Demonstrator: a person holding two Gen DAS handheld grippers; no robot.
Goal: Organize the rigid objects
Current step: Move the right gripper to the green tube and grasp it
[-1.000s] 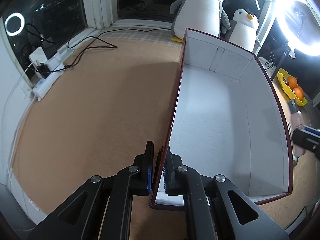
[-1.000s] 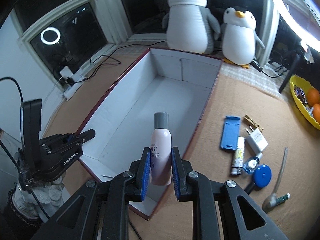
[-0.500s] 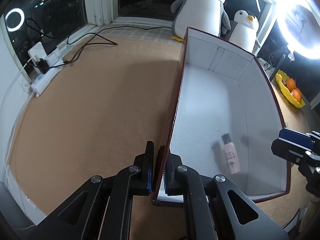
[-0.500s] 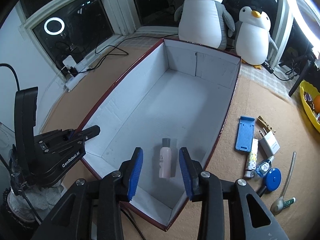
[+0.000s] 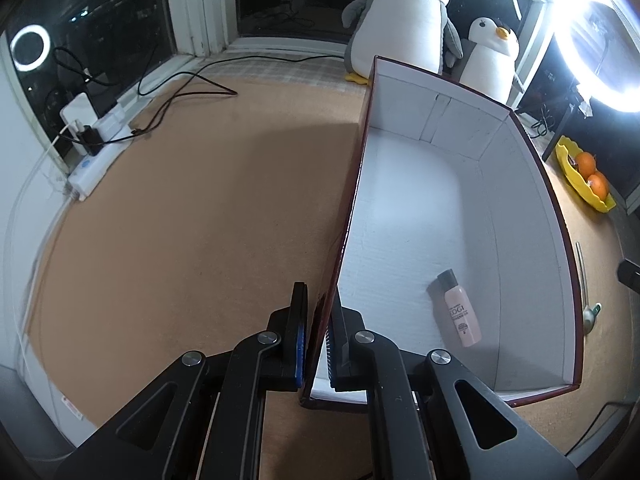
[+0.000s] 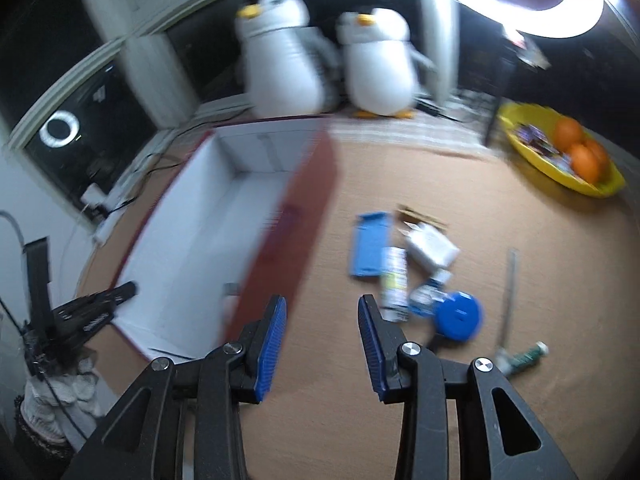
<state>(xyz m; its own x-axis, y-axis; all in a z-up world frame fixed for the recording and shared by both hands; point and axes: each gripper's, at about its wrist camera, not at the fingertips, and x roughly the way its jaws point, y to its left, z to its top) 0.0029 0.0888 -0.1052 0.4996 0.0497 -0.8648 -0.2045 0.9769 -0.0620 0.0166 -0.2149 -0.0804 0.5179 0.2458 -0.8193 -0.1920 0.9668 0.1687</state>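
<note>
A dark red box with a white inside (image 5: 524, 216) (image 6: 192, 216) stands on the brown mat. A pink bottle with a grey cap (image 5: 459, 309) lies flat on the box floor near its right wall. My left gripper (image 5: 320, 332) is shut on the box's near left wall. My right gripper (image 6: 322, 328) stands open and empty over the mat, just right of the box; this view is blurred. Beyond it lie a blue holder (image 6: 370, 243), a white charger (image 6: 432, 246), a printed tube (image 6: 394, 280), a blue round disc (image 6: 458, 316) and a spoon (image 6: 508, 300).
Two plush penguins (image 5: 404, 16) (image 6: 280, 56) stand behind the box. A yellow tray of oranges (image 6: 560, 152) (image 5: 586, 178) sits at the far right. A power strip with cables (image 5: 98, 148) lies at the left edge. A ring light (image 5: 600, 36) glares at upper right.
My right gripper opened and dropped the pink bottle into the box, then swung right over the mat toward the loose items. The left gripper kept its hold on the box wall.
</note>
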